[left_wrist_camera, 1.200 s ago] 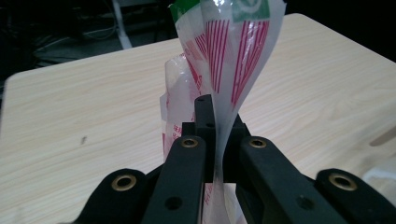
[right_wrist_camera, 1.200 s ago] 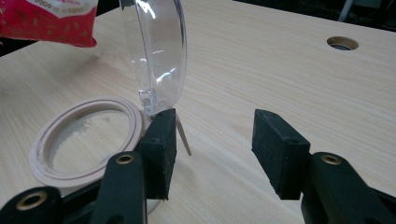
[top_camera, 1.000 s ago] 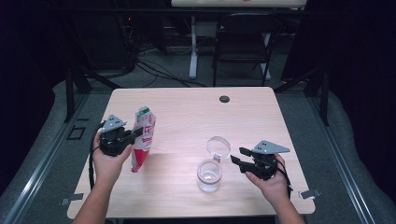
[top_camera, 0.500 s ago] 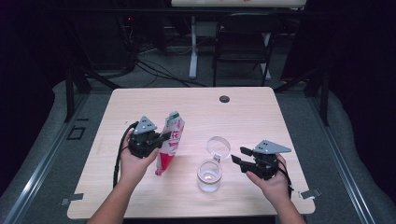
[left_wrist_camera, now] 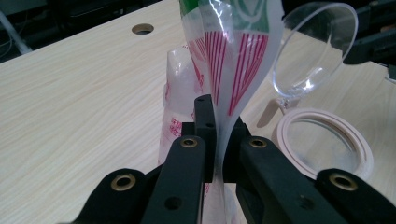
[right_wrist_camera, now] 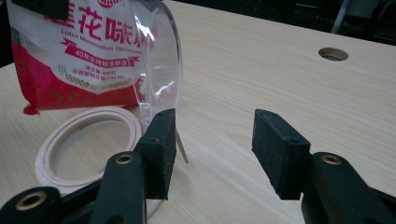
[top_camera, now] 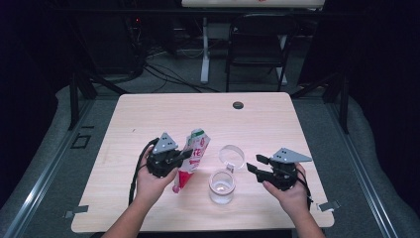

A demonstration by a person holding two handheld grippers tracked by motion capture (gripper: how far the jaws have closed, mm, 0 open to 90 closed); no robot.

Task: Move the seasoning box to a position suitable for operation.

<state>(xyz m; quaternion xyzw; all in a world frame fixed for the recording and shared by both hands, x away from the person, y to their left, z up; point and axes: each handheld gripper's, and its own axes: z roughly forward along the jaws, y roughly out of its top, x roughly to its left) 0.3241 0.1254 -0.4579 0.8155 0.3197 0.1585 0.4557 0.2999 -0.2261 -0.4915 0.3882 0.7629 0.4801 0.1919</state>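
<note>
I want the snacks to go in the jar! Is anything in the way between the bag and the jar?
Nothing visible. The bag, pinched in the left tool, hangs beside the jar. The jar's lid is flipped open behind its mouth, with bare table between.

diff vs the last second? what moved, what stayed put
The left gripper, shut on the snack bag, has carried it rightward across the table until it hangs beside the open glass jar. Nothing was picked up or released. The right gripper stays open by the jar, which kept its place with its hinged lid still up.
</note>
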